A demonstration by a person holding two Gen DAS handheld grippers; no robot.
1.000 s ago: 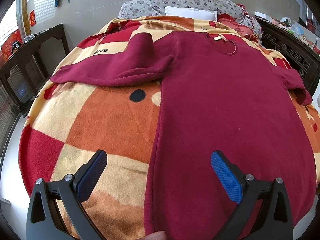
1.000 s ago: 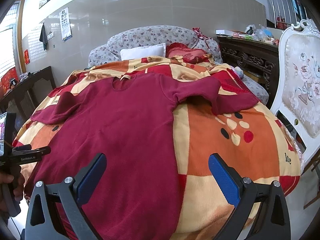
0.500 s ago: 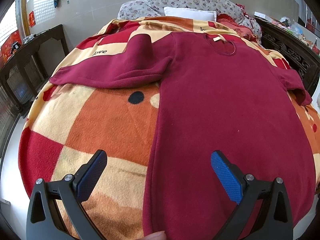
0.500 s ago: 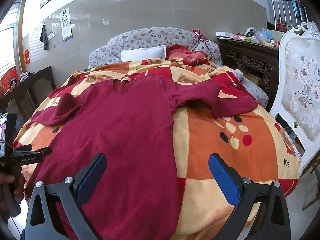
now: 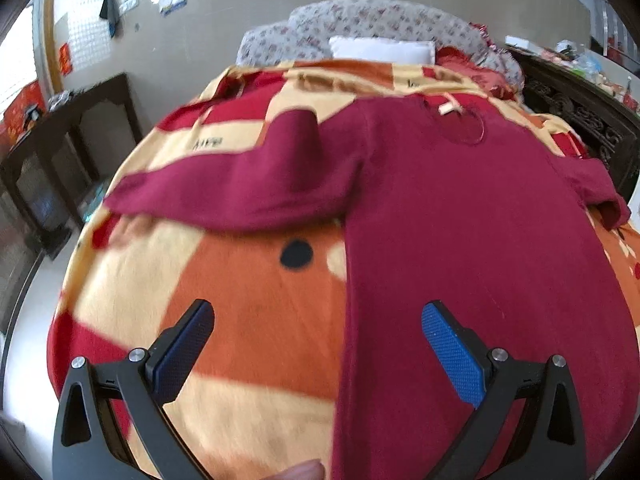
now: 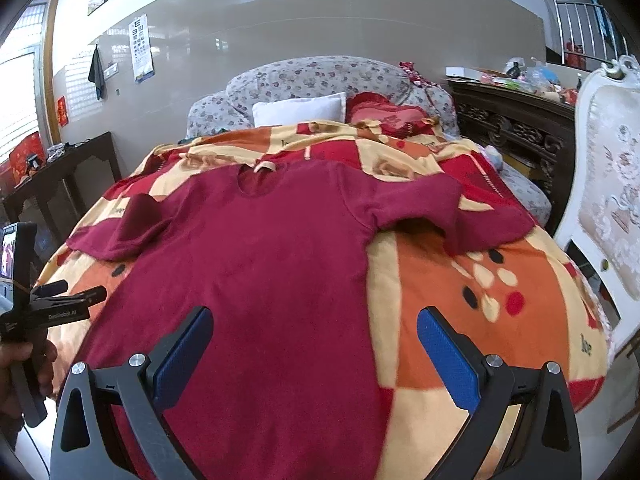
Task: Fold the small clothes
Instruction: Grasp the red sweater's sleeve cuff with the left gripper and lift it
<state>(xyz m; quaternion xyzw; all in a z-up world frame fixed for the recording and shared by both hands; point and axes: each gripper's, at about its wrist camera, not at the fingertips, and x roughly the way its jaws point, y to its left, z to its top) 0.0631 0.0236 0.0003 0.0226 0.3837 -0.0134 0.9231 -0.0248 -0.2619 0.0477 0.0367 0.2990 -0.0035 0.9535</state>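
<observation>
A dark red long-sleeved shirt (image 5: 460, 216) (image 6: 272, 264) lies flat on the bed, neck toward the pillows. Its left sleeve (image 5: 248, 192) is bent with the cuff folded up; its right sleeve (image 6: 448, 216) is bunched and arched. My left gripper (image 5: 318, 344) hovers open over the shirt's left side edge near the hem, holding nothing. My right gripper (image 6: 314, 348) is open above the lower right part of the shirt, nothing between its blue pads. The left gripper (image 6: 68, 300) also shows at the left edge of the right wrist view, held by a hand (image 6: 24, 364).
An orange, red and cream checked blanket (image 6: 460, 320) covers the bed. A white pillow (image 6: 300, 112) and floral headboard (image 6: 320, 76) are at the far end. A dark wooden table (image 5: 68, 148) stands left; a carved cabinet (image 6: 516, 136) and white chair (image 6: 604, 184) stand right.
The left gripper has moved forward and a little left along the shirt's side edge, its view blurred by motion. The right gripper has shifted slightly forward. Both stay open.
</observation>
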